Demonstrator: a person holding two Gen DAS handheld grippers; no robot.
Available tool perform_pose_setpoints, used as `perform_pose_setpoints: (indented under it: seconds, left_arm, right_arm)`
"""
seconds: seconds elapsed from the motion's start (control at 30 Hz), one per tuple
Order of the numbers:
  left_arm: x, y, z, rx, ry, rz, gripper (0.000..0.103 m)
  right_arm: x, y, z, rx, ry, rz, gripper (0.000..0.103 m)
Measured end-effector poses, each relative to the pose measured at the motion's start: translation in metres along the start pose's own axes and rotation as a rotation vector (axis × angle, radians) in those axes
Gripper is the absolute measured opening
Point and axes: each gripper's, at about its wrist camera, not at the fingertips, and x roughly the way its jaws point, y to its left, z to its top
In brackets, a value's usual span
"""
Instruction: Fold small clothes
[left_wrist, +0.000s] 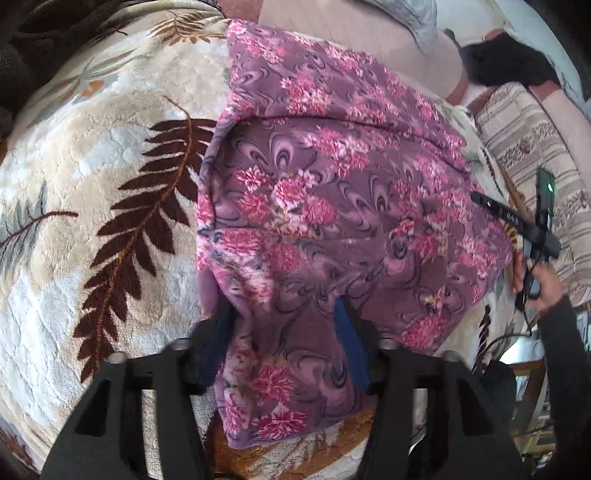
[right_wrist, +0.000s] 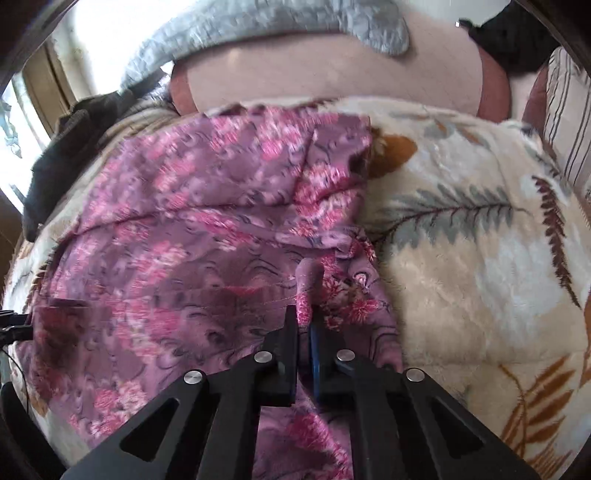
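A purple garment with pink flowers (left_wrist: 332, 192) lies spread on a plush leaf-patterned blanket (left_wrist: 92, 192). My left gripper (left_wrist: 284, 314) is open, its blue-padded fingers (left_wrist: 351, 343) wide apart with the garment's near edge bunched between them. In the right wrist view the same garment (right_wrist: 184, 229) covers the left half, and my right gripper (right_wrist: 304, 321) is shut on a pinched fold of its right edge. The right gripper with the hand that holds it also shows in the left wrist view (left_wrist: 532, 236), at the garment's far right side.
The blanket (right_wrist: 461, 240) covers a bed or sofa. A pink cushion (right_wrist: 332, 74) with a grey cloth (right_wrist: 258, 22) on it lies behind. A striped cover (left_wrist: 535, 155) is at the right, a dark cloth (right_wrist: 66, 147) at the left.
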Motion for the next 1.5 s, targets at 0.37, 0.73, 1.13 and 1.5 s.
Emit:
perform_pose_setpoints:
  seconds: [0.37, 0.73, 1.13, 1.5]
  left_arm:
    - [-0.001, 0.002, 0.004, -0.021, -0.011, 0.002, 0.003]
    - [-0.075, -0.009, 0.018, -0.041, -0.262, -0.031, 0.003]
    - [-0.084, 0.008, 0.076, -0.145, -0.425, -0.045, 0.003]
    - [-0.042, 0.036, 0.169, -0.201, -0.452, -0.032, 0.003]
  right_arm:
    - [-0.052, -0.012, -0.024, 0.120, -0.100, 0.022, 0.005]
    - [-0.104, -0.003, -0.005, 0.147, -0.262, 0.045, 0.005]
    - [-0.082, -0.015, 0.049, 0.230, -0.336, 0.038, 0.005]
    - [-0.010, -0.039, 0.142, 0.305, -0.341, -0.004, 0.005]
